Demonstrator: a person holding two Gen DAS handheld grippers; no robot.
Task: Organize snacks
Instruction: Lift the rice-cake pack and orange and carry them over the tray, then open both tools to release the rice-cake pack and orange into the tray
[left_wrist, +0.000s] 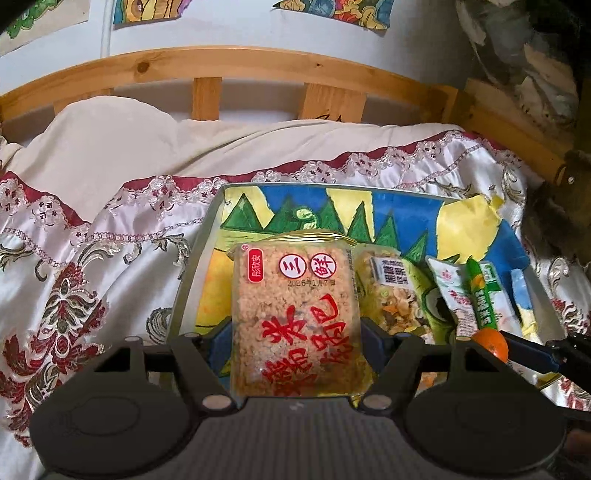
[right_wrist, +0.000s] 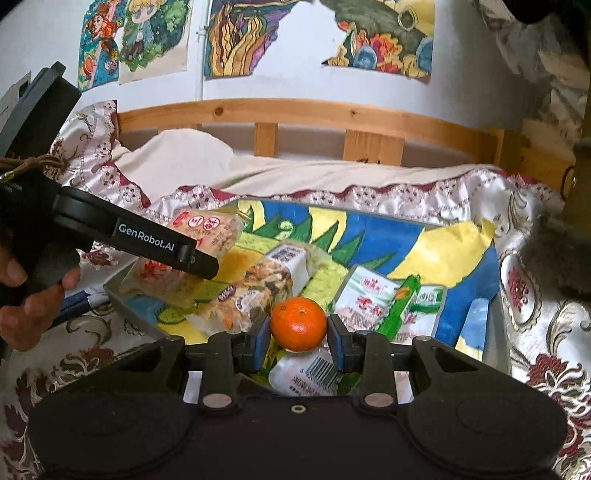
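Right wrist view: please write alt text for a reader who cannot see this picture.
The right gripper holds a small orange between its blue pads, above a tray lined with a colourful drawing. Snack packets lie in the tray, which sits on a patterned bedspread. At left, the left gripper holds a rice-cracker packet.

A tray (right_wrist: 495, 306) lies on the bed (right_wrist: 535, 332), filling the centre of both views, with the headboard (right_wrist: 295, 114) behind it across the upper frame. In the tray, a mixed snack pack (right_wrist: 255, 284) lies left of centre and a sachet (right_wrist: 369, 295) right of centre. The left claw (left_wrist: 297, 328) holds a rice cracker pack (left_wrist: 295, 314) over the tray's left part; the right claw (right_wrist: 298, 325) holds a tangerine (right_wrist: 298, 323) over its near edge, lower centre.
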